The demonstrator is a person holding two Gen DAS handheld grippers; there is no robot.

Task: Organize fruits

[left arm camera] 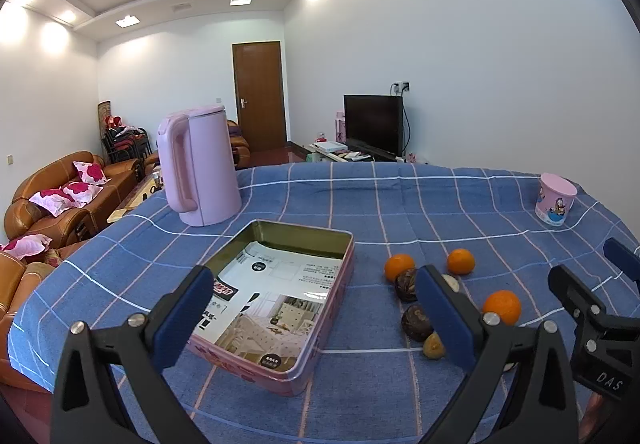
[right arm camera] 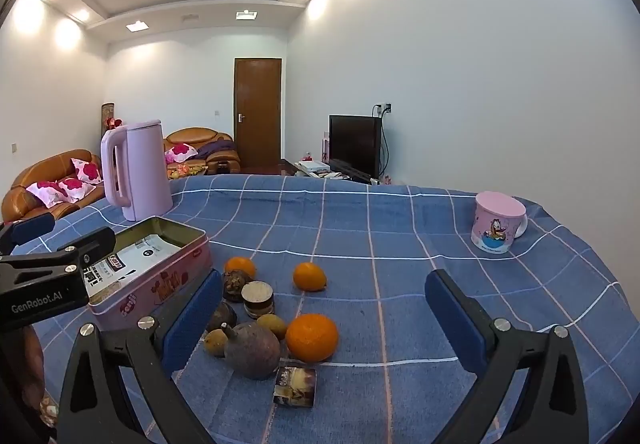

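Note:
A pink tin box [left arm camera: 345,276] lies open on the blue checked cloth, with printed paper inside. To its right is a cluster of fruit: three oranges [right arm camera: 311,337] [right arm camera: 309,276] [right arm camera: 240,267], dark mangosteens [right arm camera: 252,350] [right arm camera: 236,284], small yellow-brown fruits [right arm camera: 272,325] and a cut round piece [right arm camera: 258,298]. My left gripper [left arm camera: 316,318] hovers open above the tin's near end, holding nothing. My right gripper [right arm camera: 322,320] is open above the nearest orange and mangosteen, touching neither. Its left finger [right arm camera: 192,320] hides part of one dark fruit.
A pink kettle [left arm camera: 200,172] stands behind the tin at the back left. A pink lidded mug [right arm camera: 498,222] sits at the far right near the table edge. A small wrapped packet [right arm camera: 295,386] lies in front of the fruit. Sofas, a door and a television are beyond the table.

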